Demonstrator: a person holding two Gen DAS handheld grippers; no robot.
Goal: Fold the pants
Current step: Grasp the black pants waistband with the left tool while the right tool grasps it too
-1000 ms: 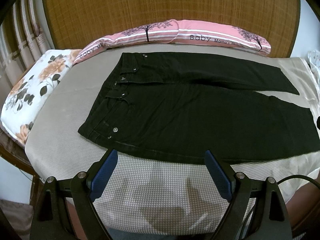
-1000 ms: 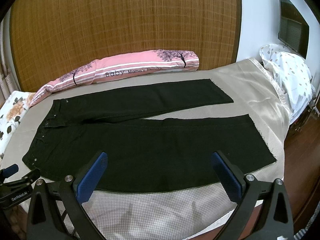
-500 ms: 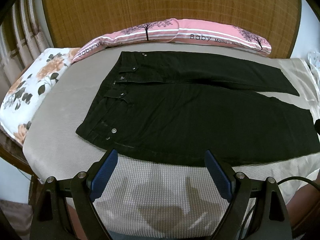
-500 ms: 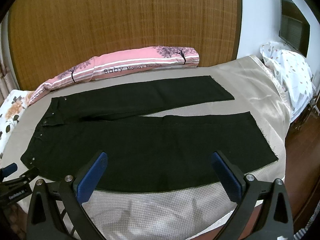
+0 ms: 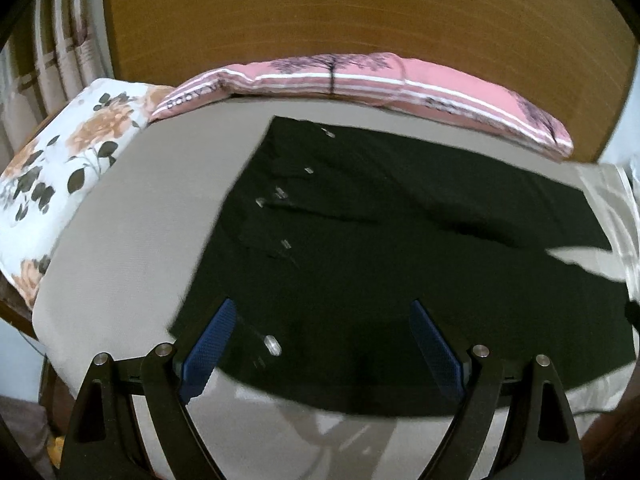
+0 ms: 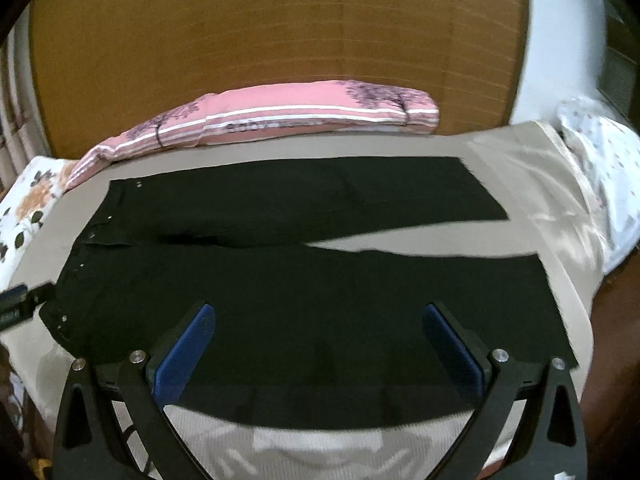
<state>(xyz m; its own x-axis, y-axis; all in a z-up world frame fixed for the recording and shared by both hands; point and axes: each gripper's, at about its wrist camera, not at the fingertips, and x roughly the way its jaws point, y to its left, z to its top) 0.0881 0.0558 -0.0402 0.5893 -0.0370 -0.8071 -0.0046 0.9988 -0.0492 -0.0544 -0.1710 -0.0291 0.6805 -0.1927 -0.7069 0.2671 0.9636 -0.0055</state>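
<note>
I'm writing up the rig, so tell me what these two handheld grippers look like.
Left gripper and right gripper match: black angular arms with triangular cutouts, silver round pivot bolts, and blue textured pads lining each finger. A thin black cable shows low beside the right one.

Black pants [image 5: 380, 248] lie flat on a beige bed [image 5: 132, 232], waistband left. The left gripper [image 5: 324, 344] hangs wide apart over their near edge, holding nothing.

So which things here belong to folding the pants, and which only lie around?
For the job:
pants
left gripper
right gripper
bed

Lying about:
pink pillow
floral pillow
white spotted cloth
</note>
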